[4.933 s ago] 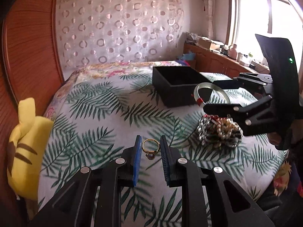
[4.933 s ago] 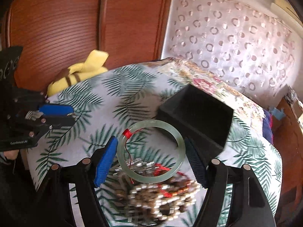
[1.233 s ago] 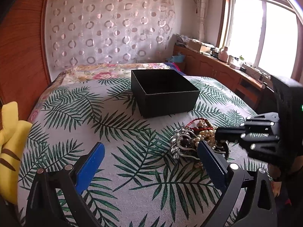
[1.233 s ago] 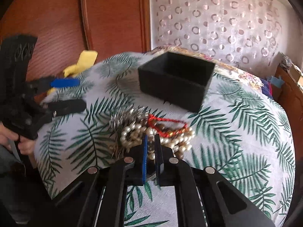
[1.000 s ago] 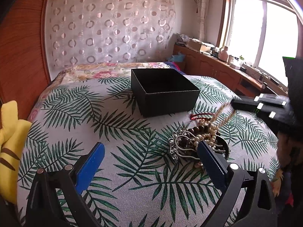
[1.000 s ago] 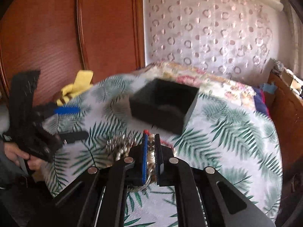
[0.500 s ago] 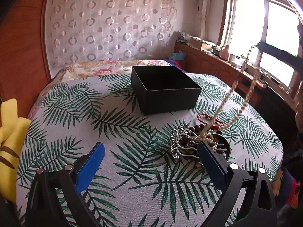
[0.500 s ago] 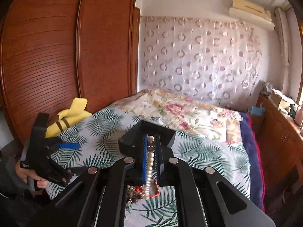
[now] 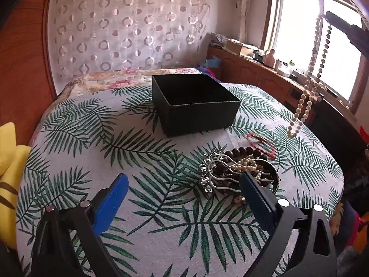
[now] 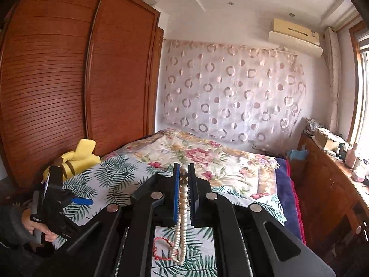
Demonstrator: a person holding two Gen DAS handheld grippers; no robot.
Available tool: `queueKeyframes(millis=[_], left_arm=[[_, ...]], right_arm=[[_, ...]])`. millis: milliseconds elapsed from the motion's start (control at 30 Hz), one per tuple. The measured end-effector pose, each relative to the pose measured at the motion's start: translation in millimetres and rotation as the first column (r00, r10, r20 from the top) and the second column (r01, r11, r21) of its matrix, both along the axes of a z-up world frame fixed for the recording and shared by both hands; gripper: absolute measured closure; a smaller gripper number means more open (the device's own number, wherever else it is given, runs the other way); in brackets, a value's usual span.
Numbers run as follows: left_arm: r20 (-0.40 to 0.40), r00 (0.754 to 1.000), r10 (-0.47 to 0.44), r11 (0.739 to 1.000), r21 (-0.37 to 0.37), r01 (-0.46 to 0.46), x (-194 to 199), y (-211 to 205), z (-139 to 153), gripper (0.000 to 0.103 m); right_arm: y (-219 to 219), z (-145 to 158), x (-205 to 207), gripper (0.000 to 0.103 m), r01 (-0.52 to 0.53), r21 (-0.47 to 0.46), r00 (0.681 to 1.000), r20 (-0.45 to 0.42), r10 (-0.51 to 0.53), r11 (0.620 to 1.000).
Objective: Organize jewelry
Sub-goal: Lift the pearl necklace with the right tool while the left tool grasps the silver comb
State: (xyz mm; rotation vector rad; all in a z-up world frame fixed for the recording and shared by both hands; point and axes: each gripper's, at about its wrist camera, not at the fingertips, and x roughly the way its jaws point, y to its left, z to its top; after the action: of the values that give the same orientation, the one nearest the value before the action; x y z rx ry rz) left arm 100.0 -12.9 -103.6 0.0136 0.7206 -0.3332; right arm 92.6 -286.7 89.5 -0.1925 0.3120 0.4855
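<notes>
My right gripper [image 10: 183, 173] is shut on a long pearl necklace [image 10: 182, 210] and holds it high; the strand hangs free above the table, right of the black open box [image 9: 196, 106], as the left wrist view shows the necklace [image 9: 306, 87]. A pile of jewelry [image 9: 239, 170] with dark beads, small pearls and a silver hair clip lies on the leaf-print cloth. A red cord bracelet [image 9: 260, 144] lies behind the pile. My left gripper [image 9: 182, 196] is open and empty, low over the cloth in front of the pile.
A yellow plush toy [image 9: 9, 159] sits at the table's left edge. A wooden wardrobe [image 10: 69, 80] stands left, a bed [image 10: 207, 159] behind the table, and a wooden sideboard [image 9: 265, 76] under the window at right.
My right gripper has risen further with the pearl necklace, whose lower end has come clear of the pile and now hangs in the air. The left gripper has stayed open in place.
</notes>
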Motion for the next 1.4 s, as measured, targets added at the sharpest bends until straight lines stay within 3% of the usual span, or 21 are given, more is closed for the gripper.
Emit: queueKeyframes(millis=[367,600,733,867,1000,1400], left_arm=[[-0.083,0.992,-0.099,0.993,0.057,0.104,23.6,-25.8,-14.0,0.05],[-0.118,0.988,-0.104,0.994,0.019,0.107,40.9,-27.9,-19.9,0.056],[-0.146,0.984,-0.097,0.995,0.009,0.1,45.3,-25.3,-24.0,0.08],[-0.156,0.983,-0.099,0.995,-0.006,0.099,47.2,-23.6,-26.9,0.08],[-0.147,0.983,-0.106,0.993,0.038,0.113,47.0,-28.8,-24.5,0.079],[-0.067,0.994,-0.085,0.996,0.021,0.087,30.8,-18.2,-1.4,0.1]], right_arm=[[-10.6,-31.2,9.8,0.095,0.037,-0.014,0.997,-0.064,-0.038,0.999],[-8.2,-47.9,9.5,0.095,0.034,-0.016,0.995,-0.095,-0.035,0.999],[-7.3,-50.7,8.9,0.095,0.031,-0.016,0.994,-0.1,-0.032,0.999],[-4.3,-51.9,9.0,0.095,0.024,-0.013,0.994,-0.105,-0.025,1.0],[0.7,-50.9,9.4,0.095,0.014,-0.022,0.994,-0.105,-0.017,1.0],[7.7,-23.7,2.5,0.095,-0.01,-0.024,0.999,-0.046,0.008,1.0]])
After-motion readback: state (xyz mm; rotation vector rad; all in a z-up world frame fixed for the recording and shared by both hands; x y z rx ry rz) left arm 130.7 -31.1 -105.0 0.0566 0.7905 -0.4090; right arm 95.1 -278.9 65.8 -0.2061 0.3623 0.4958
